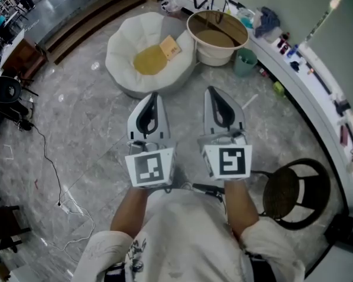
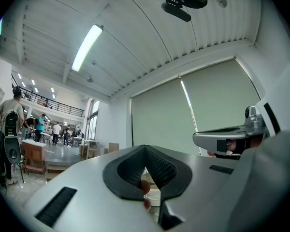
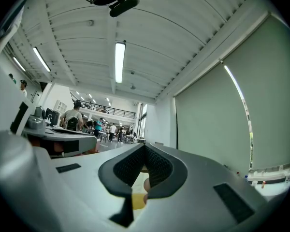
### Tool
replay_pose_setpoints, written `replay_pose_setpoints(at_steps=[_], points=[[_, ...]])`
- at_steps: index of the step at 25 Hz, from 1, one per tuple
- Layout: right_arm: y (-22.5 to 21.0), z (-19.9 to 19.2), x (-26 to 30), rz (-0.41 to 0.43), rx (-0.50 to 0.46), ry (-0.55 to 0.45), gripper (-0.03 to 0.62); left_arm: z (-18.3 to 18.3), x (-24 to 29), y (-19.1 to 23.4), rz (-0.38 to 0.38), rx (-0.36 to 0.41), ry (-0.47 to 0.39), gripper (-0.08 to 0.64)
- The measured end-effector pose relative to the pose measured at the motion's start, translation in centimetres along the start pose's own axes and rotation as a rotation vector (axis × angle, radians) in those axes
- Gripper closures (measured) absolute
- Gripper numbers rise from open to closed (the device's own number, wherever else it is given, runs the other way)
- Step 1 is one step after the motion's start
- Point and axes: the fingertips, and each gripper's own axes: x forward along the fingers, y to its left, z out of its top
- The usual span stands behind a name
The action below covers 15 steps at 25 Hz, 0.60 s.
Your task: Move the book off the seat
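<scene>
Pre-reach step; your left claw (image 1: pixel 152 98) and right claw (image 1: pixel 213 93) both clenched, empty, well short of seat (image 1: pixel 125 51); next: open one claw, reach book (image 1: pixel 170 47).

White shirt (image 1: pixel 188 239); grey left tongs (image 1: pixel 152 98), right tongs (image 1: pixel 213 94); 2 marker cubes (image 1: pixel 150 168)

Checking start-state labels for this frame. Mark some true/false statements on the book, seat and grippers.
1. The small tan book lies on the white round cushioned seat. True.
2. The left gripper holds the book. False: its jaws are shut on nothing, short of the seat.
3. The right gripper has its jaws shut and empty. True.
4. The black round stool stands at the person's left. False: it stands at the person's right.
</scene>
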Motion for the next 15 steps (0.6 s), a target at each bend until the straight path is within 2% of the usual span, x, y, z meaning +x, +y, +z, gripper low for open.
replay_pose_setpoints(at_steps=[7, 15], points=[[-0.4, -0.9, 7.1, -0.003, -0.023, 0.017, 0.591, -0.3, 6.8, 2.9, -0.039, -0.025, -0.015, 0.557], [0.1, -1.7, 17.2, -0.025, -0.031, 0.031, 0.591, -0.4, 15.0, 9.4, -0.052, -0.033, -0.028, 0.558]])
